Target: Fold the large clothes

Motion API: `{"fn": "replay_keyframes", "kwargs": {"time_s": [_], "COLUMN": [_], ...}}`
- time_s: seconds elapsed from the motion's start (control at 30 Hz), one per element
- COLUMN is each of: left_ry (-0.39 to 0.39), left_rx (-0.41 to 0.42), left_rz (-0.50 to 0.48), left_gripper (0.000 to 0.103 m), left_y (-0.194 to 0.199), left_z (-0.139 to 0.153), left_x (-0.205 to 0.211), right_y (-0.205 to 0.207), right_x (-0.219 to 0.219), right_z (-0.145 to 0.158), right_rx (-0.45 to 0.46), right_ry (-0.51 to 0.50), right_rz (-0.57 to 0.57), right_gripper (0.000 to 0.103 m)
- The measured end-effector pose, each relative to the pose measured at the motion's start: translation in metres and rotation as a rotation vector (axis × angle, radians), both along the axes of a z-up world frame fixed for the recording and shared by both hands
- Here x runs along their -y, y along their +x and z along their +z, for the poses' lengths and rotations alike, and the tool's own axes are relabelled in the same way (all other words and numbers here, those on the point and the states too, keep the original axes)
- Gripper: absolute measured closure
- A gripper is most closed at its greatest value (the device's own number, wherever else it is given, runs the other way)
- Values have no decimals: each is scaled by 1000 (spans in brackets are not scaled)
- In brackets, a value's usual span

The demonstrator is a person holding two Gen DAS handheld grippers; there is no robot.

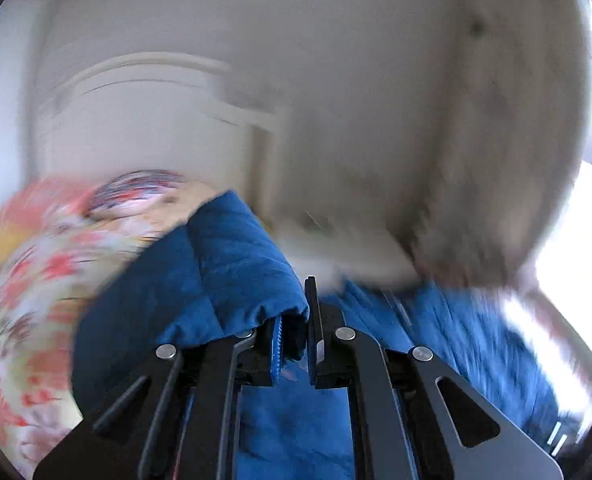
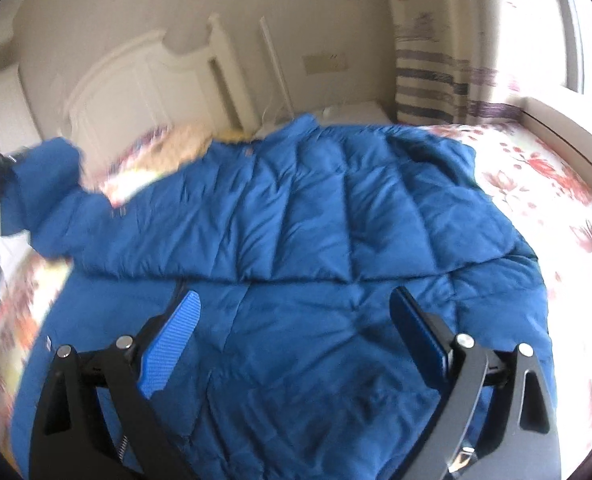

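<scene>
A large blue quilted down jacket [image 2: 316, 216] lies spread on the bed, one part folded over across its middle. Its sleeve [image 2: 43, 184] is raised at the far left, where the left gripper's dark body shows holding it. In the left wrist view my left gripper [image 1: 296, 320] is shut on the blue sleeve cuff [image 1: 231, 272], lifted above the bed; that view is motion-blurred. My right gripper [image 2: 296, 312] is open and empty, hovering above the jacket's near part.
The bed has a floral sheet [image 2: 536, 184] and a white headboard [image 2: 143, 80]. A pillow [image 1: 135, 196] lies near the headboard. A striped curtain [image 2: 432, 76] and a bright window [image 2: 576, 40] are at the right.
</scene>
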State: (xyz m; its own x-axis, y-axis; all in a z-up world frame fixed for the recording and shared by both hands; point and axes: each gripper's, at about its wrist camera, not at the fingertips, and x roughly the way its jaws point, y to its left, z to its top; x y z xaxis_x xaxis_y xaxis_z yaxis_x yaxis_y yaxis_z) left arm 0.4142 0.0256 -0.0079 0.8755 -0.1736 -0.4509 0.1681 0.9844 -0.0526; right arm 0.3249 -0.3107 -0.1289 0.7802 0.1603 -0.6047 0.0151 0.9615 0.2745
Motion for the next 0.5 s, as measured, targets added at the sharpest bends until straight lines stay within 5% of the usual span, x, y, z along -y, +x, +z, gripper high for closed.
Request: {"fn": "replay_keyframes", "kwargs": {"time_s": [0.1, 0.17, 0.23, 0.4, 0.5], "left_ry": [203, 293, 418, 327, 183], "left_rx": [-146, -298, -268, -299, -156], "left_rz": [-143, -241, -215, -264, -289], "left_gripper": [92, 71, 69, 43, 29], "left_y": [3, 18, 8, 5, -27], "left_z": [-56, -103, -121, -101, -63], "left_x": [81, 115, 131, 118, 89], "right_y": [-6, -8, -8, -8, -8], "right_x": [14, 21, 25, 22, 21], "right_z": [2, 1, 2, 2, 2], "right_rx": [31, 33, 33, 34, 37], "right_ry": [62, 94, 105, 90, 95], "right_rz": [-37, -43, -50, -35, -34], "right_gripper": [8, 8, 8, 8, 8]}}
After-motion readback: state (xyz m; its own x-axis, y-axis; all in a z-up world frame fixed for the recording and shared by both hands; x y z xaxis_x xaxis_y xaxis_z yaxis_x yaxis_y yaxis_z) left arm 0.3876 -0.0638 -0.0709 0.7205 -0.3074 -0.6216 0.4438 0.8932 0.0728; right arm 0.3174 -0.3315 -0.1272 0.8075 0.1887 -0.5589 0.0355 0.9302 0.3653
